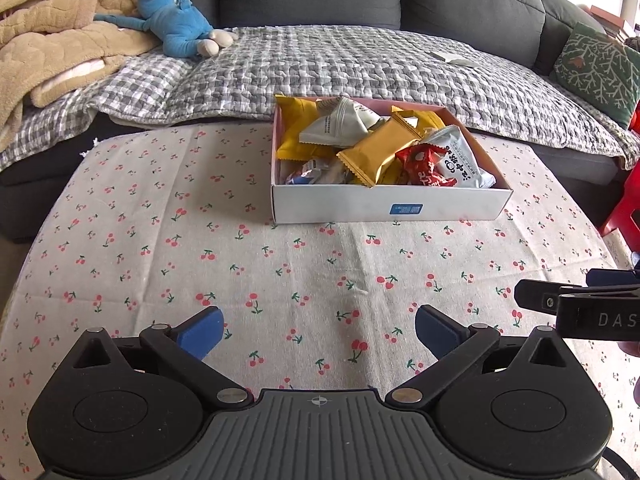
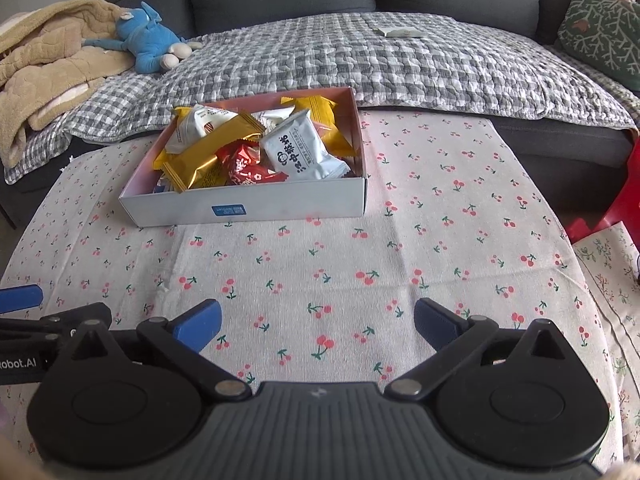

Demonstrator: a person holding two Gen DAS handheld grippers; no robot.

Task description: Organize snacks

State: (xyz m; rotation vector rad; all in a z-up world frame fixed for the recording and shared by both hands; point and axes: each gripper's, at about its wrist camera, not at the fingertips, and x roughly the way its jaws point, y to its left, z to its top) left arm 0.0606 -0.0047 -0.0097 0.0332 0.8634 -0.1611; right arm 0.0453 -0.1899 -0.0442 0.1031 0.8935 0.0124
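Observation:
A shallow white box [image 1: 344, 204] [image 2: 280, 208] stands on the cherry-print tablecloth [image 1: 160, 240] [image 2: 440, 220], full of snack packets: yellow ones [image 1: 376, 152] [image 2: 200, 160], white ones [image 1: 460, 160] [image 2: 300, 152] and a red one [image 1: 424, 164] [image 2: 244, 168]. My left gripper [image 1: 318, 334] is open and empty, low over the cloth in front of the box. My right gripper [image 2: 318, 326] is open and empty, also in front of the box, to its right. Each gripper shows at the edge of the other's view [image 1: 576, 304] [image 2: 52, 320].
A grey sofa with a checked quilt [image 1: 340, 64] [image 2: 360, 56] runs behind the table. On it lie a tan blanket [image 1: 48, 48], a blue plush toy [image 1: 172, 20] [image 2: 152, 44] and a green cushion [image 1: 596, 68]. A red object [image 1: 624, 208] stands at the right.

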